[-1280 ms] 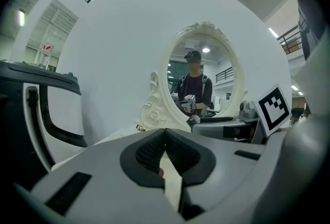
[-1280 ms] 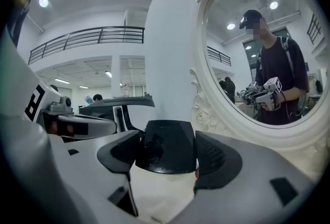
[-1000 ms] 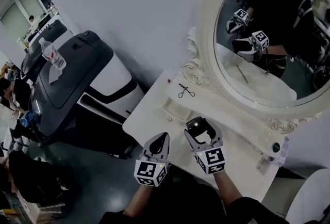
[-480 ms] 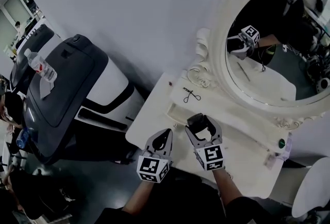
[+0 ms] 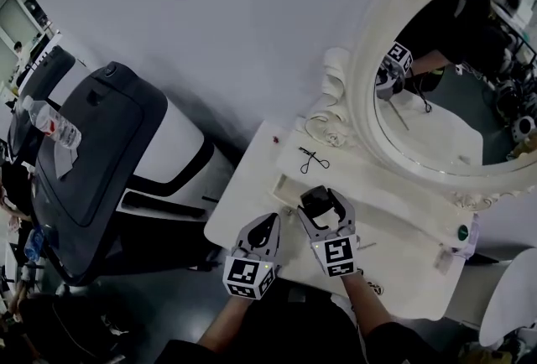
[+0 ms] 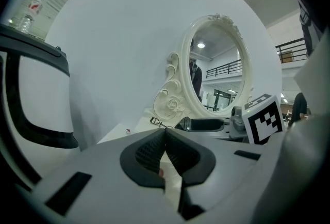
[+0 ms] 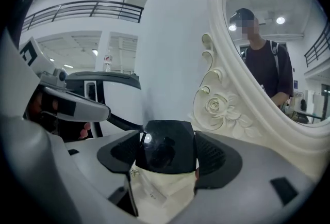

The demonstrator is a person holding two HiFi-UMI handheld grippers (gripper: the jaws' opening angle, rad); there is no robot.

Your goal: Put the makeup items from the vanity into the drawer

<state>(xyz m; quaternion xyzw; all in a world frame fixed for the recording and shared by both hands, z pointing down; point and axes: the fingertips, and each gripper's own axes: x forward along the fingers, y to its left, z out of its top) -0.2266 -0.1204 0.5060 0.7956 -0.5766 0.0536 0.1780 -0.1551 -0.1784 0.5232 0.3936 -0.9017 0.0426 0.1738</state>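
Note:
My right gripper [image 5: 318, 205] is shut on a black faceted makeup case [image 5: 315, 202], which it holds just above the white vanity top [image 5: 394, 257]. In the right gripper view the case [image 7: 166, 152] fills the gap between the jaws, over a white recess that looks like the open drawer [image 7: 160, 189]. From the head view the drawer [image 5: 285, 184] lies just left of the case. My left gripper [image 5: 263, 229] hovers at the vanity's front edge, shut with nothing in it; its pads [image 6: 154, 148] meet. A black eyelash curler [image 5: 313, 159] lies near the mirror base.
A large oval mirror in an ornate white frame [image 5: 361, 94] stands behind the vanity. A tiny red item [image 5: 275, 137] sits at the back left corner, a green-capped item [image 5: 461, 231] and small packets [image 5: 445, 257] at the right end. A dark grey and white machine [image 5: 109, 144] stands left.
The head view has swung, so the vanity sits slightly higher and more to the right. My right gripper with the case has edged closer to the drawer. The left gripper has barely moved.

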